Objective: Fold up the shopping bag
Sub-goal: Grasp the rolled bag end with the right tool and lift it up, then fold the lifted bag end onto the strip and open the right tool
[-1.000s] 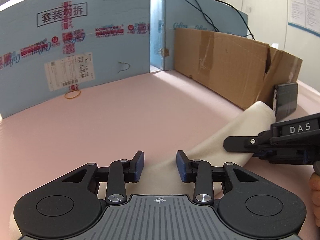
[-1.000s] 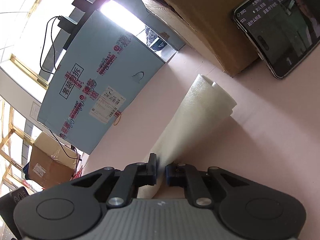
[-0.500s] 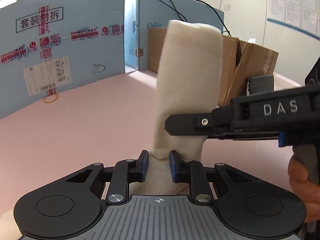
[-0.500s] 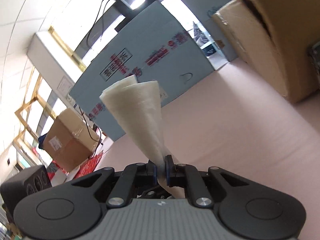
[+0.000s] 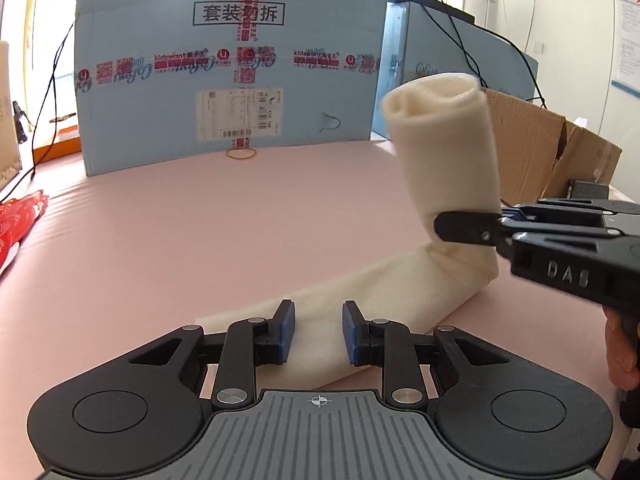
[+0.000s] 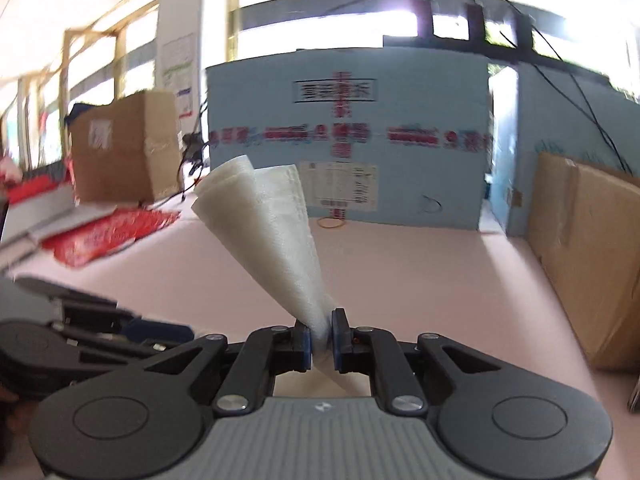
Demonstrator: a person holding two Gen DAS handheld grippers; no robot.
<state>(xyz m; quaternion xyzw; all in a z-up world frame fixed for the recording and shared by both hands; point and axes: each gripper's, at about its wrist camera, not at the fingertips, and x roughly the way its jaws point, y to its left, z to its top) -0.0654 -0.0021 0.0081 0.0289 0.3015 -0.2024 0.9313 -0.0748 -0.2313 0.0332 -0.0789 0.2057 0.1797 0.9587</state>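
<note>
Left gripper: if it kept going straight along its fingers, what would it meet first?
Probably the cream shopping bag: the left gripper points down along the folded strip lying between its open fingers on the pink table. Depth is unclear.

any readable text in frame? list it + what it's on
"套装勿拆": boxed black print at the top of the blue carton.
"kidswant": red tape band across that carton; the remaining tape characters are too small to read.
"DAS": raised letters on the right gripper body.
White shipping label on the carton: barcode visible, print too small.
Wall notices at far right: unreadable.
Right wrist view: all print motion-blurred.
</note>
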